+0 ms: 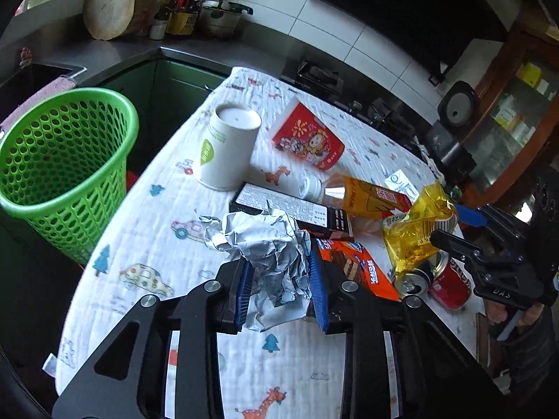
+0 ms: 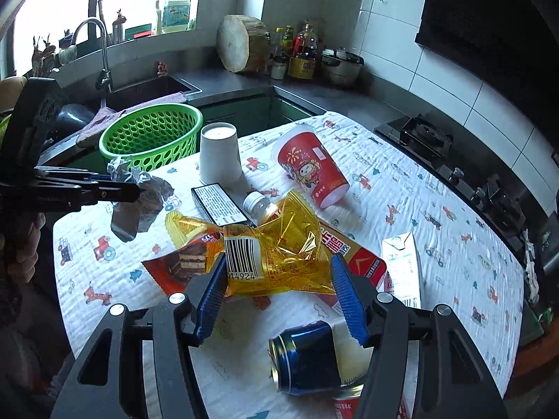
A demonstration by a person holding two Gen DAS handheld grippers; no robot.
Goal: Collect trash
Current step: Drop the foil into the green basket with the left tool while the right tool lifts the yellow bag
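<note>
My left gripper [image 1: 279,286] is shut on a crumpled silver foil wrapper [image 1: 272,248] and holds it above the table; the wrapper also shows in the right wrist view [image 2: 139,206]. My right gripper [image 2: 279,296] is shut on a yellow plastic wrapper [image 2: 276,255] with a barcode, lifted over the trash pile; it also shows in the left wrist view [image 1: 415,230]. A green perforated basket [image 1: 59,171] stands off the table's left edge. On the table lie a white paper cup [image 1: 227,150], a red cup [image 1: 307,139], a bottle [image 1: 349,192], a black box [image 1: 290,209] and cans [image 2: 307,356].
The table has a white cartoon-print cloth [image 1: 157,244]. An orange snack wrapper [image 1: 360,265] and a red can [image 1: 450,282] lie near the right gripper. A small white carton [image 2: 401,269] stands at right. A sink [image 2: 139,90] and stove [image 2: 422,132] line the counter behind.
</note>
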